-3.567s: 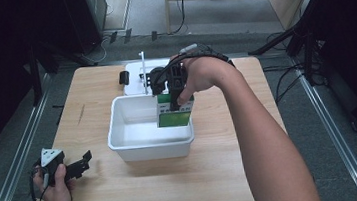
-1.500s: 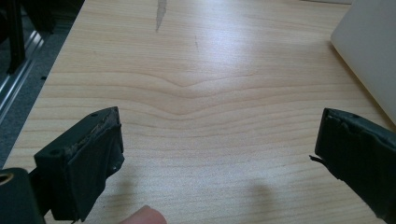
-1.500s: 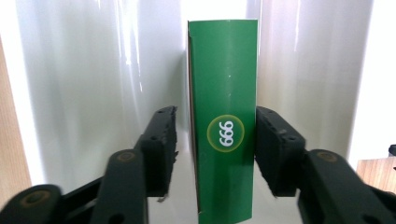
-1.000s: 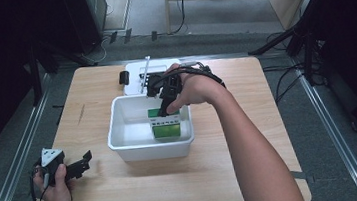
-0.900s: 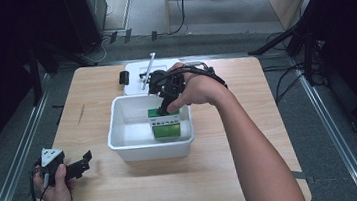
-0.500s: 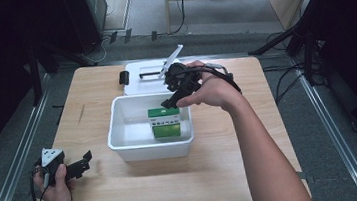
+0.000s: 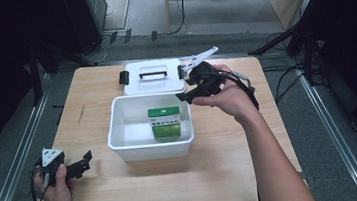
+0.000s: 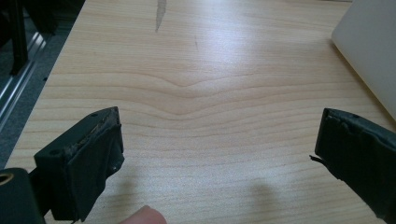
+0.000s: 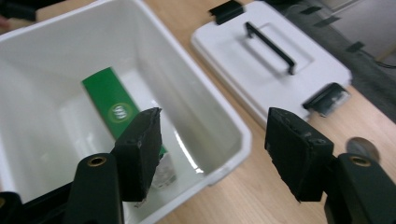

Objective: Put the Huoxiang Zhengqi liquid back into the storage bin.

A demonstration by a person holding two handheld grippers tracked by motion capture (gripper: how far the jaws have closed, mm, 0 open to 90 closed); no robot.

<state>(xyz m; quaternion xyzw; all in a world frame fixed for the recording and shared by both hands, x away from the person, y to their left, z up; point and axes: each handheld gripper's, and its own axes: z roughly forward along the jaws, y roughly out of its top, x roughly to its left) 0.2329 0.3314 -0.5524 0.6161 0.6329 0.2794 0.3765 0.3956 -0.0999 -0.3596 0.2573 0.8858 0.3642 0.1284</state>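
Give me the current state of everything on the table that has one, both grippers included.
White plastic bin: open, lid off.
White lid with black handle: flat on the table behind the bin, clips unlatched.
Green carton: upright inside the bin, released.
Right gripper: open, above the bin's rim.
Left gripper: open, over bare wood.

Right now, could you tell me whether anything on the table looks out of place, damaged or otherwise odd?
Nothing serious stands out. The green box stands upright inside the white bin, and the bin's lid lies off, flat on the table just behind it. The only blemish is a dark streak in the wood left of the bin. Nothing is spilled.
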